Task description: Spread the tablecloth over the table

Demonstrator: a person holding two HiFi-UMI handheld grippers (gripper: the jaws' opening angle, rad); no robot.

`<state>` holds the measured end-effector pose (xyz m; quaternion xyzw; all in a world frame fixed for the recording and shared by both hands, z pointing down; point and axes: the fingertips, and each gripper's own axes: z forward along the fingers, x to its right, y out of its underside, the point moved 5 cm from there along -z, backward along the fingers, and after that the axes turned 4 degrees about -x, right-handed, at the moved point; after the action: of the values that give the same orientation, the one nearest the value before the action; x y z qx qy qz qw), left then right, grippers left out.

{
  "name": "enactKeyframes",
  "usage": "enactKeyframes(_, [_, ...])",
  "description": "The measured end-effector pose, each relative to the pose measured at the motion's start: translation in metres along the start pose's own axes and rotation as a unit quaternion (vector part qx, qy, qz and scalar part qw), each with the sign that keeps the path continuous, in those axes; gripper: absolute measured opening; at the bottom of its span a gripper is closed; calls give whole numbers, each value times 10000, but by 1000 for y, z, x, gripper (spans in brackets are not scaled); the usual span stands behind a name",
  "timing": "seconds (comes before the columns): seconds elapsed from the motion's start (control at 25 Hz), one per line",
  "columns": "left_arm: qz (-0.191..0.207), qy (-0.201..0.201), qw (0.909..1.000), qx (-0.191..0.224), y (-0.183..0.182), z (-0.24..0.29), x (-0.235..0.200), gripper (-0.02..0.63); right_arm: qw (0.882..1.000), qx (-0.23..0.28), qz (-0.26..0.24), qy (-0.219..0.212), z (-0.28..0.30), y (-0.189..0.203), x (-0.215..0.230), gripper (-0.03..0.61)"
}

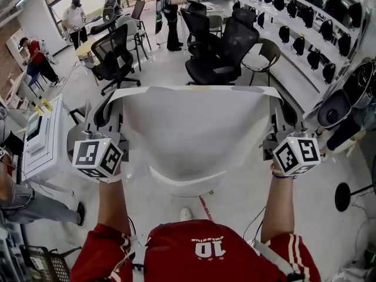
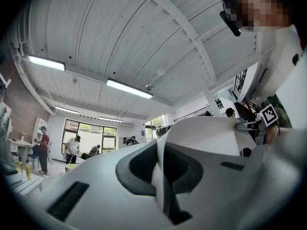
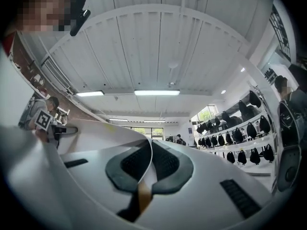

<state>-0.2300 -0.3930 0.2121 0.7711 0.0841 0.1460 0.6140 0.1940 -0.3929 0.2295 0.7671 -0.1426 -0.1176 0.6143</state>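
The white tablecloth (image 1: pixel 191 134) hangs stretched in the air between my two grippers, and its lower part sags in a curve in front of me. My left gripper (image 1: pixel 109 107) is shut on its upper left corner. My right gripper (image 1: pixel 276 107) is shut on its upper right corner. In the left gripper view the cloth's edge (image 2: pixel 159 152) runs pinched between the dark pads (image 2: pixel 139 169), with the left gripper (image 2: pixel 162 174) pointing upward at the ceiling. In the right gripper view the cloth (image 3: pixel 96 138) is likewise clamped in the right gripper (image 3: pixel 149 169). The cloth hides whatever lies beneath it.
Several black office chairs (image 1: pixel 220 51) stand just beyond the cloth. A white cabinet (image 1: pixel 44 140) is at the left, with a person's leg (image 1: pixel 35 207) below it. Shelves with dark headgear (image 1: pixel 311 46) line the right wall. A black stand base (image 1: pixel 342 197) sits at the right.
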Motion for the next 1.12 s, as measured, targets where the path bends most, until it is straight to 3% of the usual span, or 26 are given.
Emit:
enactKeyframes(0.52, [-287, 576, 9976, -237, 42, 105, -48, 8, 9975, -403, -105, 566, 62, 20, 9, 15])
enactKeyframes(1.12, [-154, 549, 9972, -487, 82, 213, -80, 8, 9951, -734, 70, 652, 168, 51, 55, 15])
